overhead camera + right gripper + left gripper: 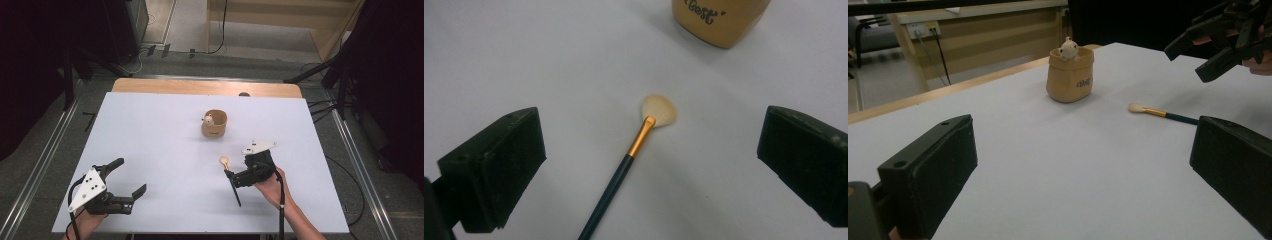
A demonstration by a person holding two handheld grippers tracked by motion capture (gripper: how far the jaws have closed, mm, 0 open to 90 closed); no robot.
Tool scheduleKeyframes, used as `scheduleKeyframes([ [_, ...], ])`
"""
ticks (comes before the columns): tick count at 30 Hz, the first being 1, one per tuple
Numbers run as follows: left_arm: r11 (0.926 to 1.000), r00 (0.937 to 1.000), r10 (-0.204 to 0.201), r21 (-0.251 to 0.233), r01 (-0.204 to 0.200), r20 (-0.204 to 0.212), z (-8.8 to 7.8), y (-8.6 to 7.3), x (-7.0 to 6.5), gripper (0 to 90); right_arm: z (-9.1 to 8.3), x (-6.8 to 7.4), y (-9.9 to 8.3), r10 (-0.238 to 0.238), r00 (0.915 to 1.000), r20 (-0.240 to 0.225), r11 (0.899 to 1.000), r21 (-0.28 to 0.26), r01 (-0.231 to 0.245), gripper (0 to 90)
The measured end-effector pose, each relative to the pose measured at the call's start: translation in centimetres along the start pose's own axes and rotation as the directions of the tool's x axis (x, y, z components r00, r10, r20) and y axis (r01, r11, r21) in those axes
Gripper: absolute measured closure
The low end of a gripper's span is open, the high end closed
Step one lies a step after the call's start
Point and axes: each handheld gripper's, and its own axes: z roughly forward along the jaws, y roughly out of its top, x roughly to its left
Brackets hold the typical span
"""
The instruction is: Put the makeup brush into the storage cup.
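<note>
Near the tan pouch [214, 125], makeup brush [634, 150] flat between spread right gripper [651, 165] jaws, handle end cut off; left gripper [131, 176] agape, well apart.

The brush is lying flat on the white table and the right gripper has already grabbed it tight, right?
Not quite. The brush does lie flat on the white table, but the right gripper has not grabbed it. The right gripper view shows its jaws wide open, one on each side of the brush, touching nothing.
</note>
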Motion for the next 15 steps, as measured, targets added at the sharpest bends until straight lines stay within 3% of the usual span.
scheduleKeyframes([
  [11,1.0000,1.0000,-0.001,0.003,0.001,0.001,0.0,-0.1,0.0,0.0,0.3,0.8,1.3,0.020,0.9998,-0.002,0.995,0.099,-0.020,0.0],
  [15,1.0000,1.0000,-0.007,-0.001,0.007,0.002,0.0,0.0,0.0,0.0,0.3,0.9,2.0,0.035,0.9994,0.009,0.987,0.158,-0.036,0.0],
])
